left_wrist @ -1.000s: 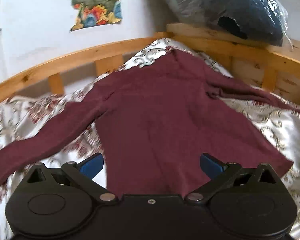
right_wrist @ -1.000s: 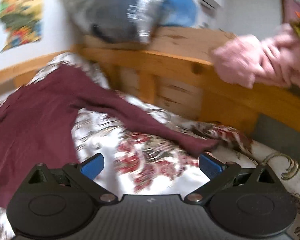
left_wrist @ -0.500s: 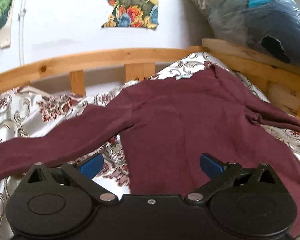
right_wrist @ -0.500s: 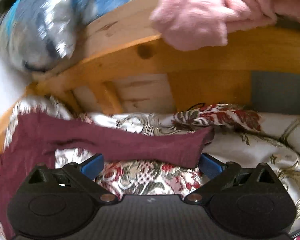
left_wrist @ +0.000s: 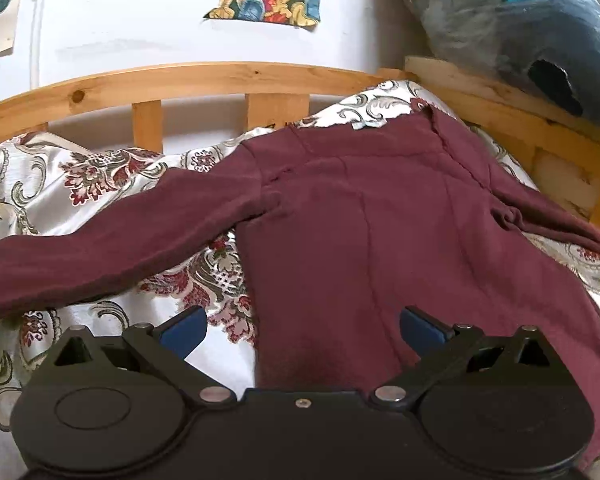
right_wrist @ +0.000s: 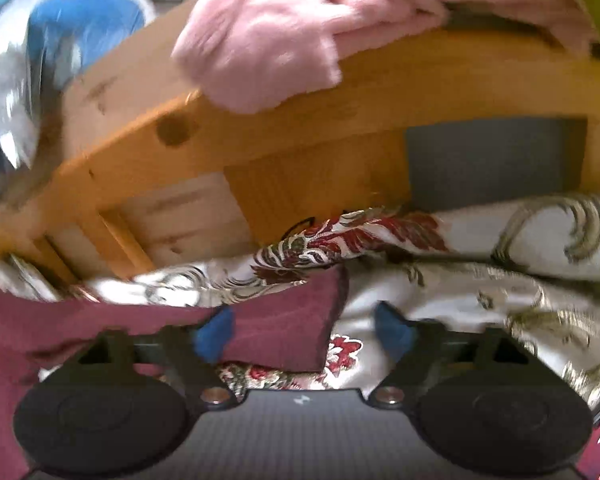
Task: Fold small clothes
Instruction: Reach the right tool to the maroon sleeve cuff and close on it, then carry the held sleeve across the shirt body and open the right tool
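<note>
A maroon long-sleeved top (left_wrist: 380,232) lies flat on the floral bedspread (left_wrist: 60,184), its sleeves spread out to both sides. My left gripper (left_wrist: 302,330) is open and empty, hovering over the top's lower left hem. In the right wrist view the cuff end of the right sleeve (right_wrist: 288,332) lies between the fingers of my right gripper (right_wrist: 308,330), which is open with its jaws narrowed around the cuff. That view is blurred.
A wooden bed rail (left_wrist: 228,80) runs along the wall and turns at the corner (right_wrist: 340,120). A plastic-wrapped dark bundle (left_wrist: 540,28) sits on the rail at the right. A pink fluffy garment (right_wrist: 300,28) hangs over the rail near the right gripper.
My right gripper has swung right and down to the sleeve cuff, and its jaws have narrowed. My left gripper has shifted left, bringing the left sleeve into view.
</note>
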A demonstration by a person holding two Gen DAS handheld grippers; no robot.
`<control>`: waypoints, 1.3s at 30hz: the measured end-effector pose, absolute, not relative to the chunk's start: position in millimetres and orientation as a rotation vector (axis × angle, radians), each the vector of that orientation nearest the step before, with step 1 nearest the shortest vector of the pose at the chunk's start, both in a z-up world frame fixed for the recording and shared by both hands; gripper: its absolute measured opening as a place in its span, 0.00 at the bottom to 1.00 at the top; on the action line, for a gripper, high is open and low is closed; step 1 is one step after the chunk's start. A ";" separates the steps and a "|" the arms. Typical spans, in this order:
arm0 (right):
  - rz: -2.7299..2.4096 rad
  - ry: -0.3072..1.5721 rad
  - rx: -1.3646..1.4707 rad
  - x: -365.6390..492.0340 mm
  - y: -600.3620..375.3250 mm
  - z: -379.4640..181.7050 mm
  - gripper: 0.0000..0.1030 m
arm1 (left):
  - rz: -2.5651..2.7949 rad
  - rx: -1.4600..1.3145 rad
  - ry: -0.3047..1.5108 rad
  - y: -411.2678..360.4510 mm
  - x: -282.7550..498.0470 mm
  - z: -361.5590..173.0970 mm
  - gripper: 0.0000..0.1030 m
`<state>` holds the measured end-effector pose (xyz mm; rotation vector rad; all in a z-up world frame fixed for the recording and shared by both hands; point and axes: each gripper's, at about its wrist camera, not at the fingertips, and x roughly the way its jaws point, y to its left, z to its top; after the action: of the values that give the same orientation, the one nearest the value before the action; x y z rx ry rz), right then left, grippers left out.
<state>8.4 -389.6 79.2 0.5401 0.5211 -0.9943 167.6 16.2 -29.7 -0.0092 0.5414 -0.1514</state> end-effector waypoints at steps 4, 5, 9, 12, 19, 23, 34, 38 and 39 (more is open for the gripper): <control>-0.990 0.506 0.485 19.6 -382.4 81.5 0.17 | -0.156 0.005 0.527 18.3 166.6 -29.6 0.99; -0.970 0.481 0.464 21.4 -377.2 86.2 0.13 | -0.150 0.007 0.520 20.6 166.0 -28.7 0.99; -0.849 0.367 0.205 39.9 -330.1 120.5 0.11 | -0.118 -0.010 0.506 32.3 166.6 -23.4 0.99; -0.652 0.267 -0.018 59.2 -279.7 147.9 0.11 | -0.102 -0.061 0.506 42.3 168.9 -19.1 0.99; -0.070 0.226 -0.376 103.0 -147.7 154.1 0.10 | -0.072 -0.097 0.482 53.8 170.5 -11.7 0.99; 0.194 0.272 -0.465 118.5 -95.1 125.1 0.10 | -0.051 -0.101 0.477 62.1 169.2 -10.1 0.99; 0.530 0.513 -0.433 113.0 -62.5 73.9 0.76 | 0.077 -0.215 0.514 98.4 186.6 -15.6 0.99; 0.438 0.531 -0.333 111.1 -104.4 79.0 0.90 | 0.051 -0.242 0.517 100.1 187.9 -18.9 0.99; 0.380 0.547 -0.307 116.7 -119.5 80.8 0.91 | 0.037 -0.252 0.514 99.8 188.4 -19.6 0.99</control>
<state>116.7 -119.5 80.8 -0.3070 0.5467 0.3800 188.4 99.8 -19.6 -0.2523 0.5143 0.0369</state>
